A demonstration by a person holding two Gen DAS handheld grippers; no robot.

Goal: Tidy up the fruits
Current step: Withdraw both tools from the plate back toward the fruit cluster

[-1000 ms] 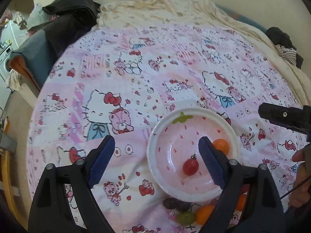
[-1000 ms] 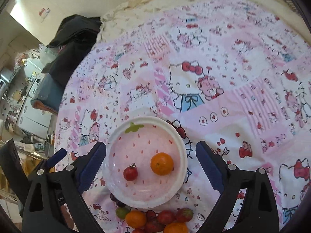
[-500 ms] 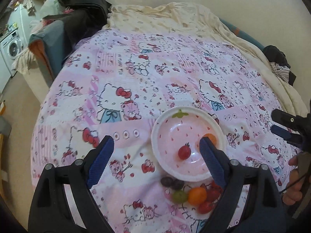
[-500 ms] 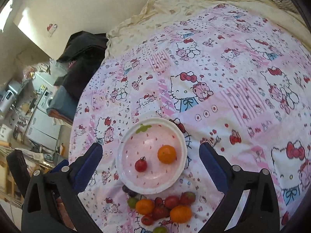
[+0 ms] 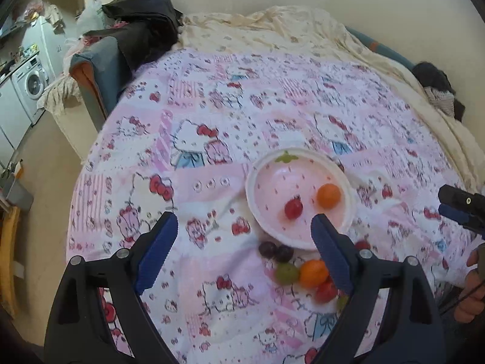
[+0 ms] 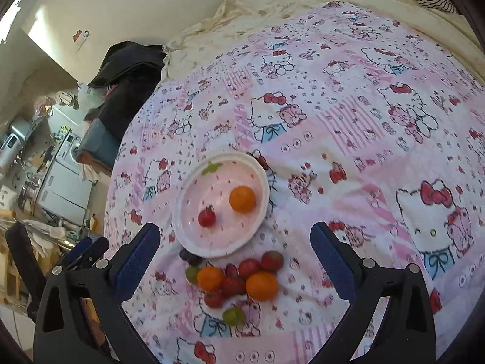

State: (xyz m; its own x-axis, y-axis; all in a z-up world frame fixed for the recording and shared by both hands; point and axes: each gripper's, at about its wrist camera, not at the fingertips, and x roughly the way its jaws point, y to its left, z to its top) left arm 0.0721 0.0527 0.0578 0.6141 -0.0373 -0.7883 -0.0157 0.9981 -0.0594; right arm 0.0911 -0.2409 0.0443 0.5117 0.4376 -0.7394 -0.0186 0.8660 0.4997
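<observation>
A pink plate (image 6: 194, 236) (image 5: 251, 194) lies on the Hello Kitty blanket and holds an orange (image 6: 242, 199) (image 5: 329, 195) and a small red tomato (image 6: 207, 217) (image 5: 293, 208). Just in front of the plate lies a loose pile of fruit (image 6: 239, 279) (image 5: 303, 268): oranges, red tomatoes, green and dark grapes. My left gripper (image 5: 244, 253) is open and empty, above the blanket to the left of the pile. My right gripper (image 6: 235, 256) is open and empty, high above the pile. The right gripper's tips (image 5: 457, 207) show at the right edge of the left wrist view.
The pink blanket (image 6: 348, 127) covers a bed with a cream sheet (image 5: 272, 33) at the far side. Dark clothes and a cushion (image 5: 133, 39) lie at the bed's far left corner. The floor and a washing machine (image 5: 27, 85) are beyond the left edge.
Both grippers have pulled back and up from the plate, so more of the bed and the whole fruit pile now show. Both stayed open and empty.
</observation>
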